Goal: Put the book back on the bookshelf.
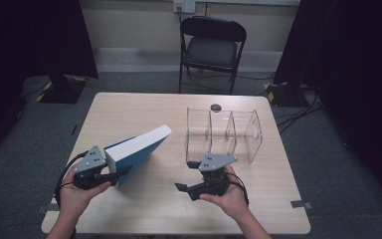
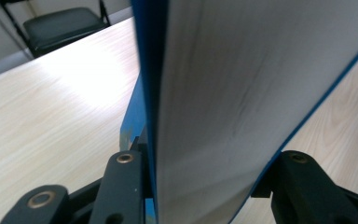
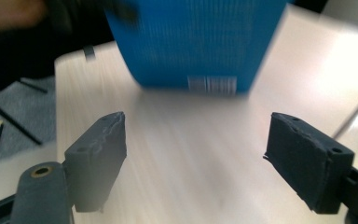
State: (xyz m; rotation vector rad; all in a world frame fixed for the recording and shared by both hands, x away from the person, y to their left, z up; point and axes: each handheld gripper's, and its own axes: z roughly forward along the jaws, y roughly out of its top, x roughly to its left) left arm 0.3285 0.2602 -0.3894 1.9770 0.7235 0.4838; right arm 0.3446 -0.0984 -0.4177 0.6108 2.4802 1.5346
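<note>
A thick blue book (image 1: 139, 149) with white page edges stands tilted on its long edge left of the table's middle. My left gripper (image 1: 122, 174) is shut on its near end. In the left gripper view the black fingers (image 2: 123, 182) press both covers of the book (image 2: 242, 93). I cannot tell whether its lower edge touches the tabletop. My right gripper (image 1: 186, 175) hovers open to the right of the book, nothing between its jaws. In the blurred right gripper view its gripper (image 3: 196, 144) faces the book's blue back cover (image 3: 196, 42) with a barcode.
A clear plastic organizer (image 1: 224, 134) with upright compartments stands on the wooden table (image 1: 129, 107), just beyond my right gripper. A small dark disc (image 1: 216, 107) lies behind it. A black folding chair (image 1: 211, 47) stands past the far edge.
</note>
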